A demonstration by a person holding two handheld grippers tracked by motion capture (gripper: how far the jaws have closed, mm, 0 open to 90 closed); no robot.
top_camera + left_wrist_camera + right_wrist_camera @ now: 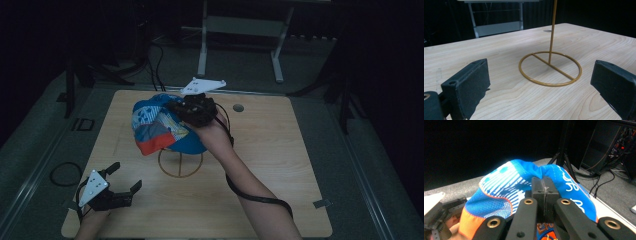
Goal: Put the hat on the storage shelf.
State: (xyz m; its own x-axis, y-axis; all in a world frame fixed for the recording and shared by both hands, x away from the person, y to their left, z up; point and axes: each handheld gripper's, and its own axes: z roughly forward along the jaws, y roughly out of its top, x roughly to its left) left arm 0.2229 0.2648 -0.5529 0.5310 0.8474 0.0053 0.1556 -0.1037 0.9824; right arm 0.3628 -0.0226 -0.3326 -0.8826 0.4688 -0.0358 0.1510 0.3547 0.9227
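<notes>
Holding a blue cap (165, 127) over a wire stand (180, 163) near the table's (280, 165) centre.

Right gripper (544, 192), jaws pressed together, pinches a fold of the cap's crown at the stand's 12 o'clock; whether the cap already rests on the post cannot be told, so seating or release likely remains. Left gripper (122, 180) waits at 8 o'clock, jaws spread wide, holding nothing.

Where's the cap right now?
High view: the blue-and-orange cap sits over the yellow wire stand at table centre, its fabric pinched by the right gripper.
</notes>
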